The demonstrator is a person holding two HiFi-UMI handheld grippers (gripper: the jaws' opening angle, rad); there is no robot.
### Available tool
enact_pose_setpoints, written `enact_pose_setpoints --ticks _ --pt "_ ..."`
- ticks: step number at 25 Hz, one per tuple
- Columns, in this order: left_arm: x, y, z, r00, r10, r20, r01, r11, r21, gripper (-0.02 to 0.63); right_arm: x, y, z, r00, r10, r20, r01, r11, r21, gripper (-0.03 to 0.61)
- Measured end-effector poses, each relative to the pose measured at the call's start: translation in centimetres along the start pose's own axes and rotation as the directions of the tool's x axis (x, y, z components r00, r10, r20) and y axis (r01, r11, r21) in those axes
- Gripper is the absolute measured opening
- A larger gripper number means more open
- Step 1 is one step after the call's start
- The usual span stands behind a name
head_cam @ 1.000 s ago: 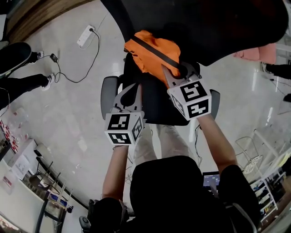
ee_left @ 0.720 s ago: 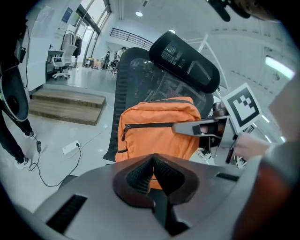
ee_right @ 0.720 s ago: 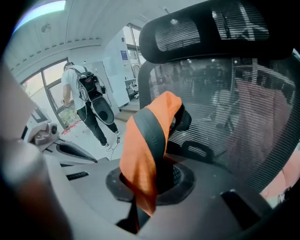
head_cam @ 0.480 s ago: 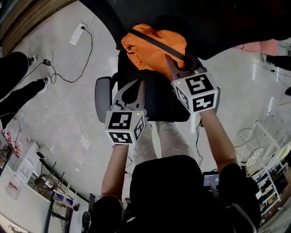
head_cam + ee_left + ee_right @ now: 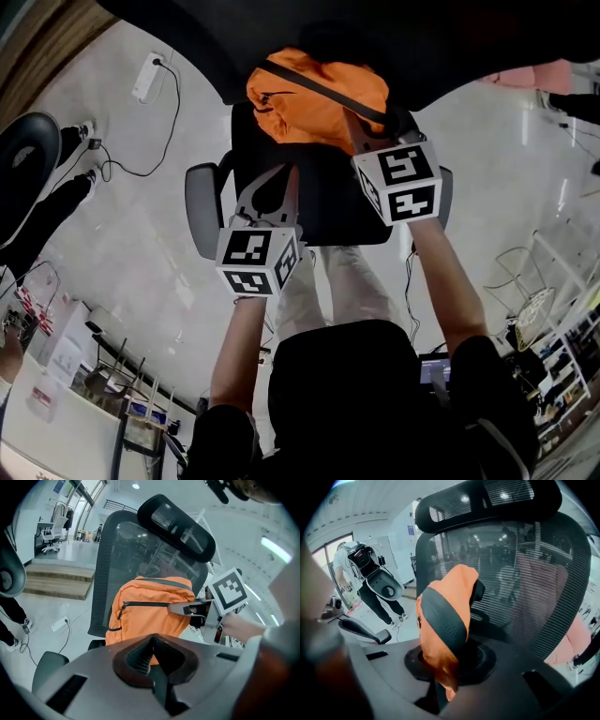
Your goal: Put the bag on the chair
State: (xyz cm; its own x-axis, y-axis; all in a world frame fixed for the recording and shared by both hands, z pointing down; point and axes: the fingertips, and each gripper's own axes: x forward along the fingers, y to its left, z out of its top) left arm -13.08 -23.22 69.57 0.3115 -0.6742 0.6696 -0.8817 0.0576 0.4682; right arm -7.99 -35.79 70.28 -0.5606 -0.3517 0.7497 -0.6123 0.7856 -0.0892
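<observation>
The orange bag [image 5: 314, 98] sits upright on the chair [image 5: 330, 214], leaning against its mesh backrest [image 5: 117, 559]. The right gripper [image 5: 445, 667] has just been easing its jaws apart, though a fold of the bag's fabric and strap is still nipped between them. I'd say release is beginning. The left gripper [image 5: 279, 178] hangs in front, jaws together and empty. Compared with a second ago, both grippers have sunk toward the seat.

No words, brands, numbers or signs legible anywhere. Only coded black-and-white square patterns on left cube [image 5: 255, 262] and right cube [image 5: 398, 183]. Blue wall plate [image 5: 409, 529] too small to read.
</observation>
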Motion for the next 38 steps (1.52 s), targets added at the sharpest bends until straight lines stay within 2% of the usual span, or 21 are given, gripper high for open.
enact_pose_setpoints --ticks 8,12,21,26,32,38 --pt "1.8 -0.7 -0.7 1.0 -0.02 -0.022 0.02 1.0 -0.001 0.012 0.6 -2.3 -2.1 0.999 -0.03 -0.023 0.03 0.999 0.033 0.06" --pt "2.3 -0.7 -0.4 1.0 -0.018 -0.024 0.018 1.0 0.024 0.012 0.7 -2.7 -2.8 0.999 -0.03 -0.031 0.031 0.998 0.052 0.08" --pt "3.7 1.1 0.0 1.0 -0.008 -0.029 0.009 0.999 0.038 0.012 1.5 -3.7 -5.0 0.999 -0.041 -0.029 0.043 0.994 0.096 0.134" --pt "5.9 -1.4 0.2 0.999 -0.026 -0.043 0.028 0.998 0.049 0.012 0.7 -6.6 -5.9 0.998 -0.064 -0.018 0.065 0.992 0.105 0.195" --pt "6.3 -2.5 0.7 0.998 -0.038 -0.044 0.041 0.997 0.068 0.012 -0.1 -7.9 -6.7 0.996 -0.09 -0.016 0.091 0.986 0.139 0.249" --pt "5.4 -2.8 1.1 0.998 -0.041 -0.039 0.044 0.995 0.09 0.012 -1.6 -8.1 -7.3 0.995 -0.102 -0.011 0.102 0.972 0.211 0.263"
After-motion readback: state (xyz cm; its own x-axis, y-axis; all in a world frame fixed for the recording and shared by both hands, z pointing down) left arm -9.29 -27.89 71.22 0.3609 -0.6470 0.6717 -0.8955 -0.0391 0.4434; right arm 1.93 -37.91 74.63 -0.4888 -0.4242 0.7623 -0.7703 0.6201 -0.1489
